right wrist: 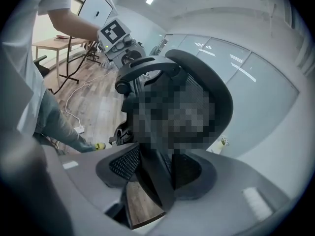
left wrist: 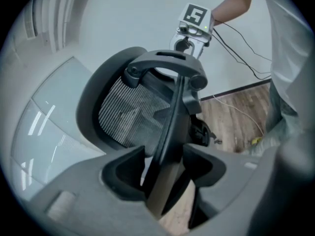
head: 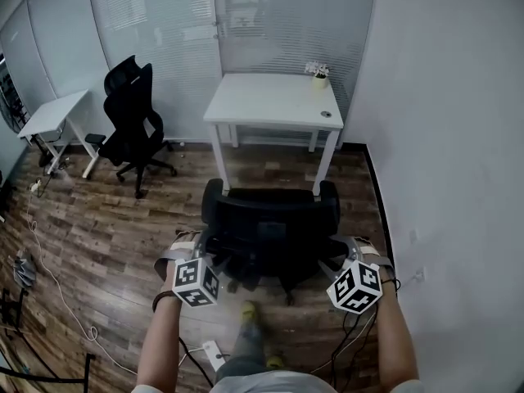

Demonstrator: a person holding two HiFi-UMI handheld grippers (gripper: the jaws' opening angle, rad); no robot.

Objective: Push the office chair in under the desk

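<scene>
1. Office chair [head: 270,219]: black, with a mesh back. It stands on the wood floor directly between the person and the white desk [head: 270,101], backrest toward the person and in line with the desk opening.
2. Left gripper [head: 196,252]: at the chair's left side. In the left gripper view its jaws stand wide apart astride the backrest rim [left wrist: 170,132], with clear gaps on both sides, so it is bracing rather than clamping.
3. Right gripper [head: 350,256]: at the chair's right side. In the right gripper view the jaws are apart around the rim [right wrist: 152,173], with floor showing through on one side. Whether the other pad touches cannot be told.
4. Progress (judged): both tools are set on the backrest and the chair is lined up. Its far edge lies about level with the desk's front legs, and the seat does not yet appear to be under the top. Most of the push inward seems to remain.
5. Hidden or unclear:
   - the backrest covers the seat front and most of the castors in the head view;
   - the clearance between the armrests and the desk legs cannot be judged;
   - both gripper views are filled by the backrest and do not show the desk.
6. Not involved: a second chair [head: 131,121] stands well apart at the left, and a potted plant [head: 318,74] sits on the desk's far corner.
</scene>
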